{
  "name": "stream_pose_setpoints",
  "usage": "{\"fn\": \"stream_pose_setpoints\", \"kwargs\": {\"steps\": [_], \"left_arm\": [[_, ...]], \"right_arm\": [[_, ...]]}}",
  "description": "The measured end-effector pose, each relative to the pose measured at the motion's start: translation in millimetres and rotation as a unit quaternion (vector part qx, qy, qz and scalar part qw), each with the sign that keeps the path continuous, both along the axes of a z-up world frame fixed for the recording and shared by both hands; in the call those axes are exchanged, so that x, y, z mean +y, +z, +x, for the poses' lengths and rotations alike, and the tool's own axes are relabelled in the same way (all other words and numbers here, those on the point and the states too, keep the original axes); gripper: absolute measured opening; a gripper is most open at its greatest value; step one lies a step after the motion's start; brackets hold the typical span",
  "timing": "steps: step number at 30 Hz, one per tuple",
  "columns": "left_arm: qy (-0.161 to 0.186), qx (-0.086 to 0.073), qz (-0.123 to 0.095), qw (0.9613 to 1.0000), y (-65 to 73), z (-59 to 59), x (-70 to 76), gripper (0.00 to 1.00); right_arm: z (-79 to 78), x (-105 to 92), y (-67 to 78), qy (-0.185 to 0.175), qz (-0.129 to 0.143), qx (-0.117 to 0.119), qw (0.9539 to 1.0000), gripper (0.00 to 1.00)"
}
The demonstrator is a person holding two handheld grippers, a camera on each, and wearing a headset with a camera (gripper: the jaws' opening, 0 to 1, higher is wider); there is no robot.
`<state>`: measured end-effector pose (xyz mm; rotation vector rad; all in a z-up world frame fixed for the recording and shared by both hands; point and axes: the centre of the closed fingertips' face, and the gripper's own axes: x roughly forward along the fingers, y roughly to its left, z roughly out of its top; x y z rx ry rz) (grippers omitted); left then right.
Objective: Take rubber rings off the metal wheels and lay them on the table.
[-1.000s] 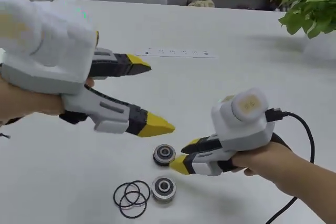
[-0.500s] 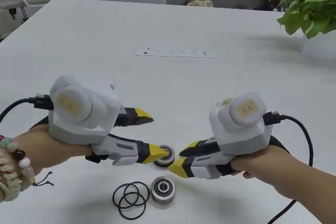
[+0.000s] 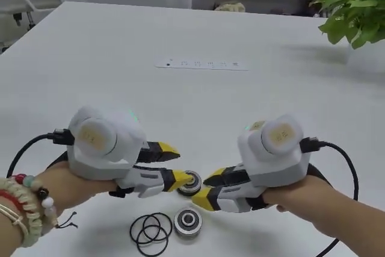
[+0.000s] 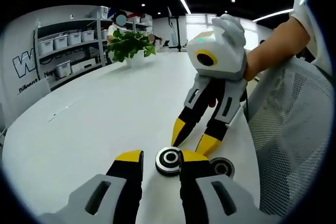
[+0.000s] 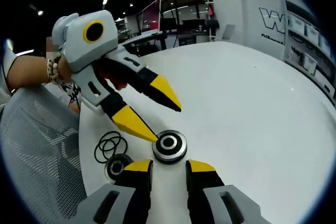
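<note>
- the left gripper (image 3: 179,164) was held with its jaws well apart, nothing gripped between them.
- one of its yellow tips was set against the rim of the near wheel (image 5: 169,146), seen in the right gripper view.
- the right gripper (image 3: 203,189) was held with its jaws parted by a narrower gap, nothing gripped; the same wheel lay just ahead of its tips.
- that wheel was lying flat on the table (image 3: 180,28) between the two grippers, with a dark band seen round its rim.
- a second wheel (image 3: 187,221) was lying flat nearer the person, apart from both grippers.
- a few loose rings (image 3: 150,230) were laid overlapping on the table, just beside the second wheel.
</note>
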<state>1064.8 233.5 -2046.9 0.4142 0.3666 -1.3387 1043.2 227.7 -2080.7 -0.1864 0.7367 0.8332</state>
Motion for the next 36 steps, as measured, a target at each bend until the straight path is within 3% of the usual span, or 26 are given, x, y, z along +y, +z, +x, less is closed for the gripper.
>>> {"fn": "stream_pose_setpoints", "kwargs": {"steps": [4, 12, 17, 22, 27, 29, 36], "left_arm": [[-0.003, 0.008, 0.006, 0.9999, -8.1, -4.6, -4.4, 0.2], [-0.011, 0.005, 0.01, 0.9999, -14.0, -8.4, -9.6, 0.1], [-0.004, 0.005, 0.013, 0.9999, -16.0, -5.0, -6.9, 0.08], [-0.003, 0.006, 0.002, 1.0, -15.2, -5.4, -8.7, 0.08], [-0.001, 0.009, -0.001, 1.0, -14.8, -5.4, -8.5, 0.08], [0.002, 0.014, -0.003, 0.9999, -15.2, -5.0, -8.4, 0.08], [0.004, 0.017, -0.005, 0.9998, -14.9, -5.4, -9.0, 0.08]], "right_arm": [[1.4, 0.1, 0.9, 0.0, -0.001, -0.006, 1.0, 0.22], [2.5, 1.2, 1.7, 0.005, -0.004, -0.013, 0.9999, 0.21], [2.8, 1.4, 1.6, 0.008, -0.006, -0.016, 0.9998, 0.19], [3.4, 0.6, 2.3, 0.015, -0.013, -0.027, 0.9994, 0.15], [3.0, -1.4, 0.5, 0.028, -0.027, -0.036, 0.9986, 0.09], [3.5, -4.7, -1.7, 0.038, -0.046, -0.049, 0.997, 0.03], [4.6, -5.6, -1.5, 0.034, -0.048, -0.046, 0.9972, 0.0]]}}
